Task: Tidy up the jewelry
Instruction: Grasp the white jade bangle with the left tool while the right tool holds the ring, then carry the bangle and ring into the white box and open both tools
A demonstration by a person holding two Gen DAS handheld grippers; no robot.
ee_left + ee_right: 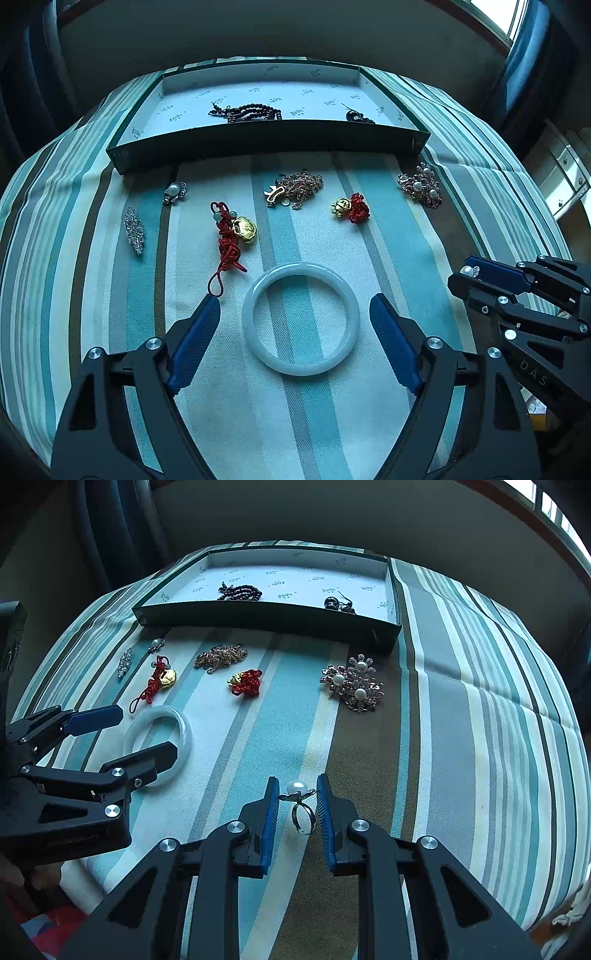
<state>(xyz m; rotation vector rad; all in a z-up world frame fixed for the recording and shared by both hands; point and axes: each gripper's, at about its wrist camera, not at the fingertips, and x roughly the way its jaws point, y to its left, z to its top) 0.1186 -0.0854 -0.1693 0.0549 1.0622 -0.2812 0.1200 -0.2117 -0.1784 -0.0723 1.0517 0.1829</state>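
Pale jade-white bangle [301,319] flat on striped cloth [388,229], straddled by wide-open left gripper [295,306], ready for lifting. Pearl-topped silver ring [301,805] pinched in nearly closed right gripper [297,794], bound, presumably, for dark green tray [273,618].
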